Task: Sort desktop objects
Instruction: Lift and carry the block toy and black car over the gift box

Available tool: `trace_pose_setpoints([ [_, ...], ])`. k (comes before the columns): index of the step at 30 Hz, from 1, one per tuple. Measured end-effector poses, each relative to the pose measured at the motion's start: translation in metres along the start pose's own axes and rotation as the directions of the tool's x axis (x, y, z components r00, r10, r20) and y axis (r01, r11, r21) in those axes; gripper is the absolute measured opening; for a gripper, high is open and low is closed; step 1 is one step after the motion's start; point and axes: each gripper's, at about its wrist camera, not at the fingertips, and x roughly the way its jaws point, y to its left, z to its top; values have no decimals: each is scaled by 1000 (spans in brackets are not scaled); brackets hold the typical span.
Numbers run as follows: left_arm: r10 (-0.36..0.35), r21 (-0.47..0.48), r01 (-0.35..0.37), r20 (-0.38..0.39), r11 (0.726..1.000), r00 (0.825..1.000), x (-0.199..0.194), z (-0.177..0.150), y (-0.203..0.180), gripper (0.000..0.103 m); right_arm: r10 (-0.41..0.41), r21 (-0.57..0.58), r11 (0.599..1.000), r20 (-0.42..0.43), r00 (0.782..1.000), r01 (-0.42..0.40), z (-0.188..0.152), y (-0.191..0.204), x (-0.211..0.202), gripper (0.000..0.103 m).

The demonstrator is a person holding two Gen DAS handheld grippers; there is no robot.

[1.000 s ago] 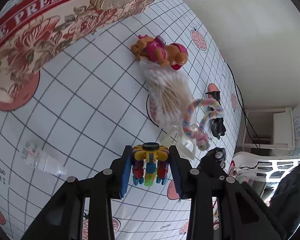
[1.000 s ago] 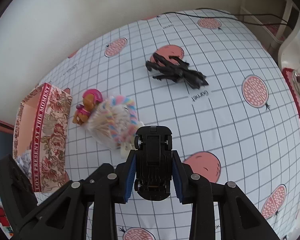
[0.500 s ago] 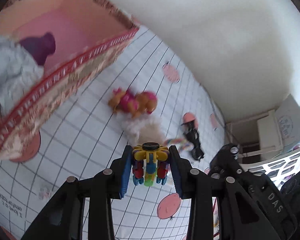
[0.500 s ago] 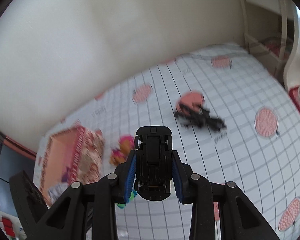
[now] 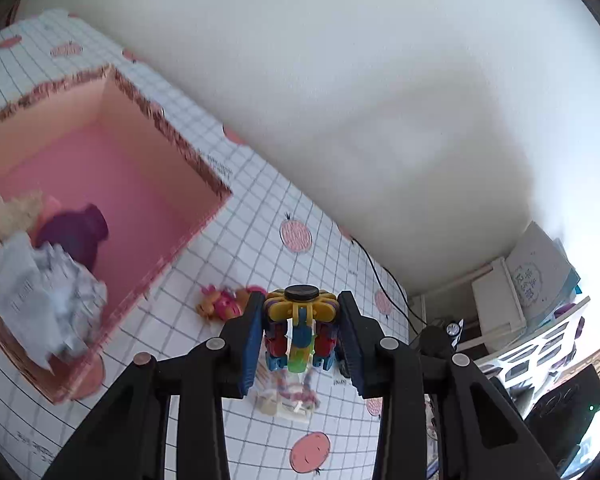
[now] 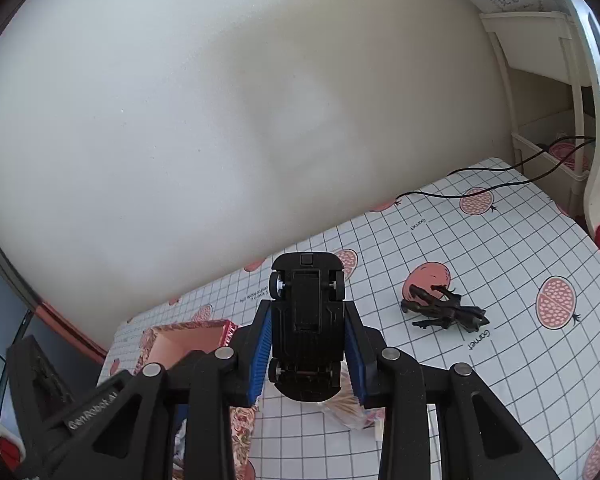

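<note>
Both grippers have risen since the earlier frames, so more wall shows. Left gripper (image 5: 300,338) clamps a colourful block toy (image 5: 300,334) between its pads; the pink box (image 5: 112,184) lies at ten o'clock. Right gripper (image 6: 306,344) clamps a black toy car (image 6: 306,328), underside showing; the box (image 6: 188,338) sits at nine o'clock.

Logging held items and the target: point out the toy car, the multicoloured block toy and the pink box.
toy car (image 6: 306,320): right wrist view, on its black underside.
multicoloured block toy (image 5: 300,330): left wrist view, on its centre blocks below the yellow top.
pink box (image 5: 152,184): left wrist view, on its bare pink floor.
</note>
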Motion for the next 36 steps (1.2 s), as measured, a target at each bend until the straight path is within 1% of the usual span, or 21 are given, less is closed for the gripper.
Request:
trace_pose_setpoints([
  [2,16,-5,-16,19,1000,1000,-3,7,2,38,7,4,1000,15,1000,-7,-1,5,-2,36],
  [6,13,-21,-12,65,1000,998,-13,18,9,38,16,-7,1000,25,1000,-16,-3,11,-3,36],
  [10,40,-20,-38,113,999,993,-27,25,20,38,31,-2,1000,20,999,-31,-4,12,-1,36],
  [17,94,-53,-86,178,995,979,-46,32,44,38,48,-65,997,-10,999,-49,-9,27,5,36],
  [22,125,-103,-104,225,989,966,-64,37,65,38,71,-111,991,-17,997,-72,-14,39,8,36],
  [25,171,-124,-143,253,982,952,-74,40,79,38,77,-134,988,-32,997,-80,-16,44,12,36],
  [29,231,-181,-184,283,966,931,-88,43,104,38,80,-164,983,-48,996,-87,-19,54,16,36],
  [36,267,-263,-193,284,945,921,-98,43,135,38,96,-230,967,-79,992,-112,-25,79,25,36],
])
